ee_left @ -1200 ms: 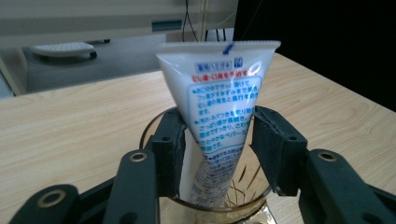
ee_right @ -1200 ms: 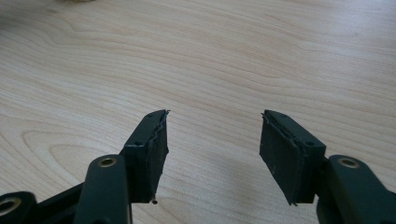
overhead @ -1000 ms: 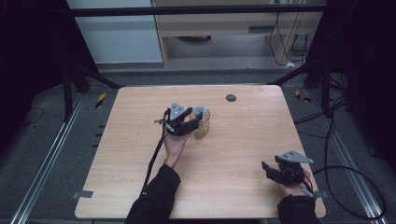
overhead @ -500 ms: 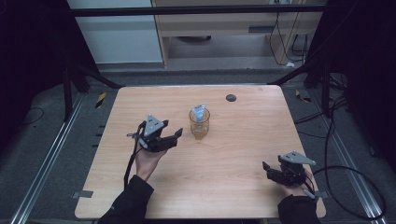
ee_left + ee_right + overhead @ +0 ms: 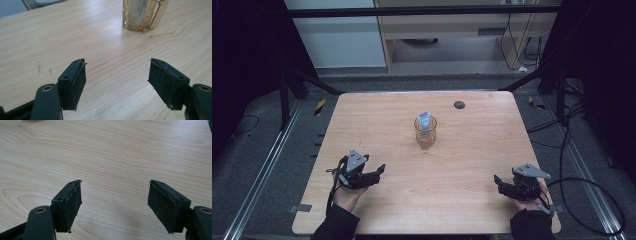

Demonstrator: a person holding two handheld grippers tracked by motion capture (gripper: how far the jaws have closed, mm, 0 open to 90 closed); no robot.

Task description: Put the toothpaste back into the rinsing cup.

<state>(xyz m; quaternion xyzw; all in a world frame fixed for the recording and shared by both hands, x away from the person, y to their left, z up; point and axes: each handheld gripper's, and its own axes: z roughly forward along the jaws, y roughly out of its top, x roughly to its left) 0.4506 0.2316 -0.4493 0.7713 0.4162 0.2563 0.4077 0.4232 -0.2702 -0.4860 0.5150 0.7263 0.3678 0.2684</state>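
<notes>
An amber glass mug (image 5: 425, 134) stands upright at the table's middle with a pale blue packet (image 5: 424, 120) sticking out of it. My left gripper (image 5: 380, 171) lies low over the near left of the table (image 5: 472, 150), well apart from the mug. Its jaws have just been opening and nothing is between them. In the left gripper view its gripper (image 5: 117, 64) points toward the mug (image 5: 140, 15) ahead. My right gripper (image 5: 498, 182) rests at the near right; its jaws have also just been opening and stand wide over bare wood (image 5: 115, 183).
A small black disc (image 5: 459, 104) lies near the table's far edge. Black cables (image 5: 592, 187) loop on the floor at the right. A yellow-and-black strip (image 5: 319, 106) lies on the floor at the left.
My left gripper has drawn back from the mug to the near left of the table, leaving the packet in the mug. The right hand has kept its place.
</notes>
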